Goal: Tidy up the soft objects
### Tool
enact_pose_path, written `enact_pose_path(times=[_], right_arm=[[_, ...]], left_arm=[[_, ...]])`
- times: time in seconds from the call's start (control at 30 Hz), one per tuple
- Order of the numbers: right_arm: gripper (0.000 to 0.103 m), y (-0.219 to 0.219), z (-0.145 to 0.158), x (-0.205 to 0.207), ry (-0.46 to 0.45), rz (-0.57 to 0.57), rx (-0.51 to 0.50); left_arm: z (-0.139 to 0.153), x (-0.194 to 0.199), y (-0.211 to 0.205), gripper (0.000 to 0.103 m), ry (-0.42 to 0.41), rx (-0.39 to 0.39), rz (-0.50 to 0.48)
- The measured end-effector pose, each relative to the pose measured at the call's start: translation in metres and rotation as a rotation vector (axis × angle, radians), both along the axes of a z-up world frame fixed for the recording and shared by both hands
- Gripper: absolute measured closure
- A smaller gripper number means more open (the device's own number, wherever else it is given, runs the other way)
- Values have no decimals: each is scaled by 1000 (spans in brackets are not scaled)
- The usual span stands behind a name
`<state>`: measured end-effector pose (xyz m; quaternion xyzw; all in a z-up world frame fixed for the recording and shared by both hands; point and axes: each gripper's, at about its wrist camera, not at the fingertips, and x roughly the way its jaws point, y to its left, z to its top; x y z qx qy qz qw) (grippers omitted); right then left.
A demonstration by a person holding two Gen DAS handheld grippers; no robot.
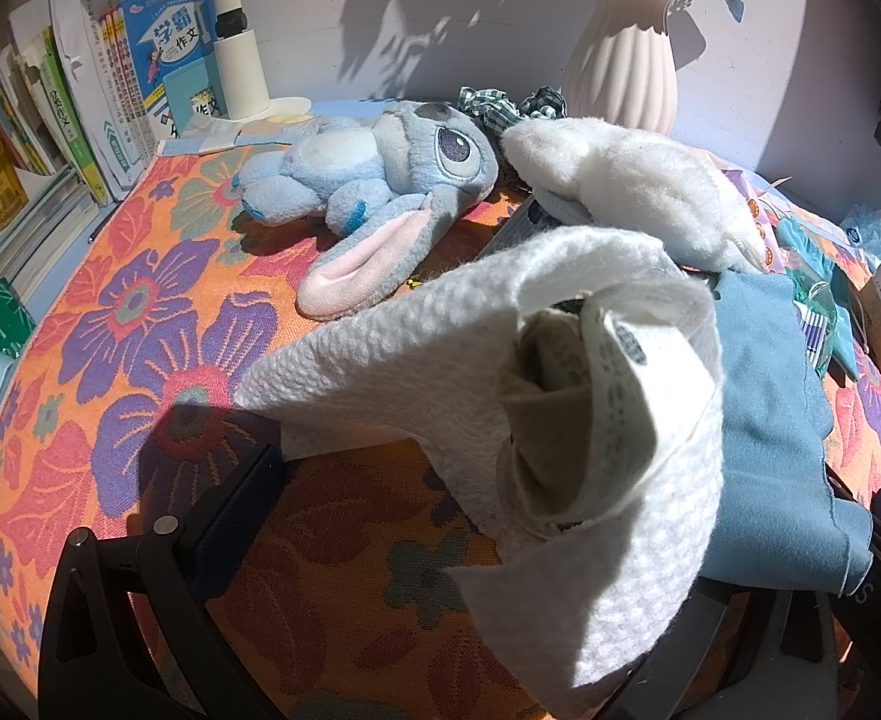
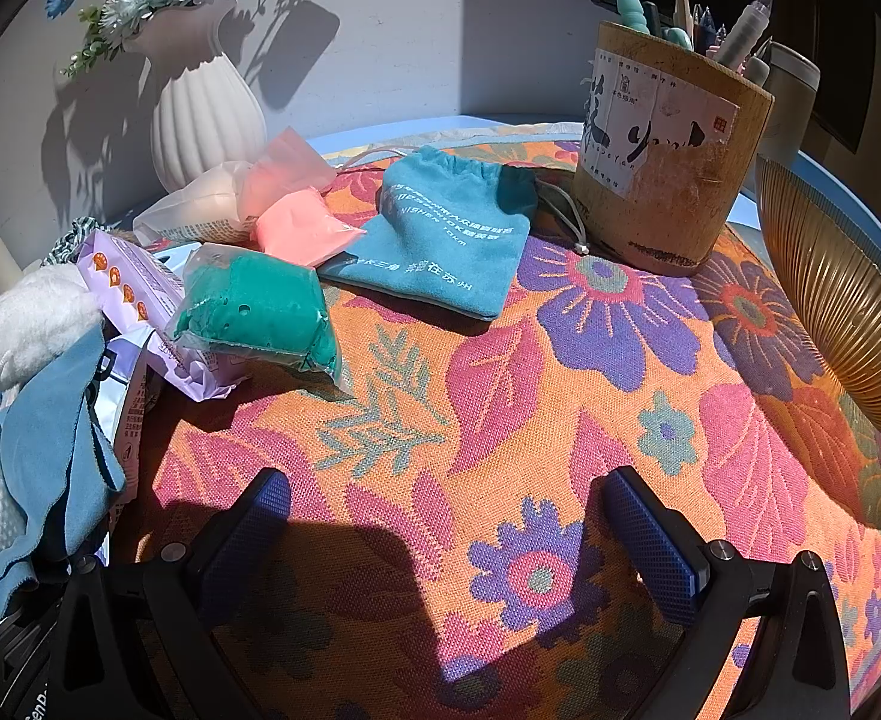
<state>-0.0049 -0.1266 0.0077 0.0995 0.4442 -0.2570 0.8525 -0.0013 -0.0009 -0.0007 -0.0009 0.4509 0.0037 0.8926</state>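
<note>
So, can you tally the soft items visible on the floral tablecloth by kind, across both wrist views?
Plush toys: 2, the blue plush and the white plush
Cloths: 2, the white cloth and the blue cloth
Drawstring pouch: 1, the teal pouch
Bagged soft packets: 3, green, pink, cream
Total: 8

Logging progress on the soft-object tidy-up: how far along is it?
Early, it seems. Nothing looks sorted yet. In hand: the left tongs carry a white cloth and blue cloth. Left: the blue plush, teal pouch and foam packets lie scattered; right tongs are open and hold nothing.
</note>
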Motion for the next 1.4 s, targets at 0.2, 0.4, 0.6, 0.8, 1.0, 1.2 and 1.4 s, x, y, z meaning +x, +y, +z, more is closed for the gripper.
enact_pose_path(times=[0.2, 0.4, 0.6, 0.8, 1.0, 1.2, 1.4], right_arm=[[0, 3, 0, -3, 7, -1, -9], [0, 6, -1, -1, 8, 0, -12], [0, 5, -1, -1, 8, 0, -11], [0, 4, -1, 0, 6, 1, -7], [0, 2, -1, 0, 7, 3, -5], [0, 4, 0, -10, 9, 57, 4], [0, 7, 7, -37, 1, 326, 104]], left_arm=[[1, 0, 0, 0, 0, 1, 0], [1, 0, 0, 0, 0, 1, 1], [1, 0, 0, 0, 0, 1, 0], [1, 0, 0, 0, -2, -1, -1], [0, 0, 0, 0, -2, -4, -1], [0, -5, 5, 0, 25, -1, -125], [9, -29, 30, 1, 120, -19, -324]])
